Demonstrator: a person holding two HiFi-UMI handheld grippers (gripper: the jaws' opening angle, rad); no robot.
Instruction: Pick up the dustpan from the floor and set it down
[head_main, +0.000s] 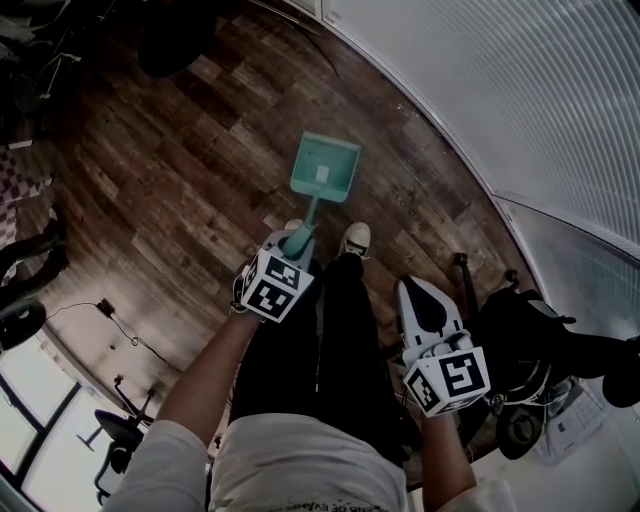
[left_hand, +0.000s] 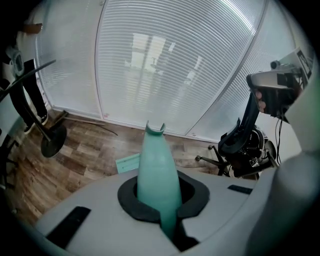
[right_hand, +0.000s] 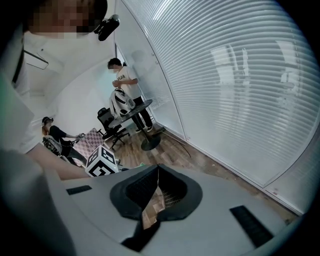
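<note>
A teal dustpan (head_main: 325, 168) lies out ahead of the person's shoes, over the wooden floor; whether it touches the floor I cannot tell. Its long handle (head_main: 304, 222) runs back into my left gripper (head_main: 290, 246), which is shut on it. In the left gripper view the handle (left_hand: 157, 165) stands up between the black pads of that gripper (left_hand: 161, 176), and a corner of the pan (left_hand: 127, 162) shows beyond. My right gripper (head_main: 420, 292) hangs at the person's right side, shut and holding nothing; in its own view this gripper (right_hand: 157, 168) has its tips together.
A wall of white blinds (head_main: 500, 100) runs along the right. A black office chair (head_main: 525, 335) stands close beside the right gripper. A round table base (left_hand: 52, 142) stands at the left. A cable (head_main: 120, 325) lies on the floor. A person (right_hand: 127, 85) stands by a far table.
</note>
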